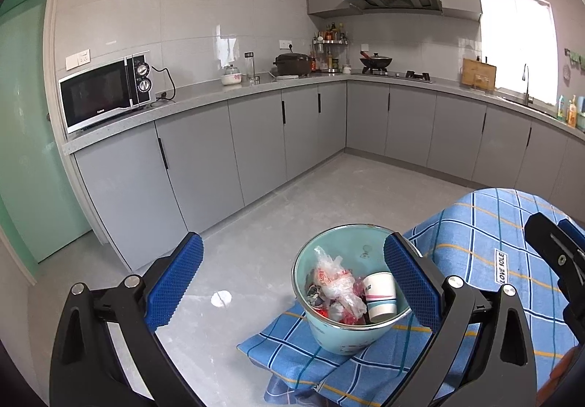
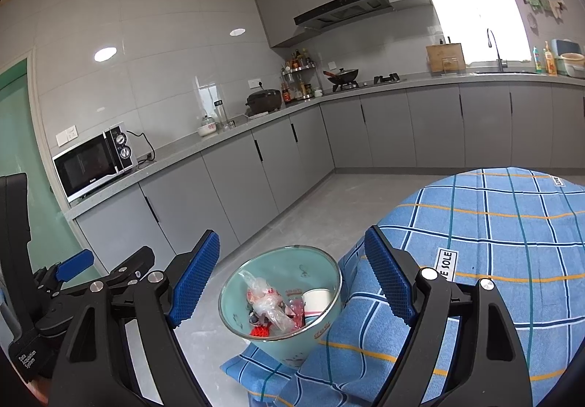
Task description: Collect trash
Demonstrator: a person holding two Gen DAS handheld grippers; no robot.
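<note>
So the pale mint-green round bin (image 1: 340,330) is parked on a corner of the blue checked cloth (image 1: 486,242) hanging off the tabletop's edge, probably so trash can be dropped straight in. A white paper cup with pink and blue stripes (image 1: 380,295) and crumpled clear plastic wrappers (image 1: 336,282) are already piled inside. The left gripper (image 1: 292,282) and right gripper (image 2: 292,279) are both held above the bin, jaws spread wide with nothing gripped. Looks like the collecting is mostly done.
</note>
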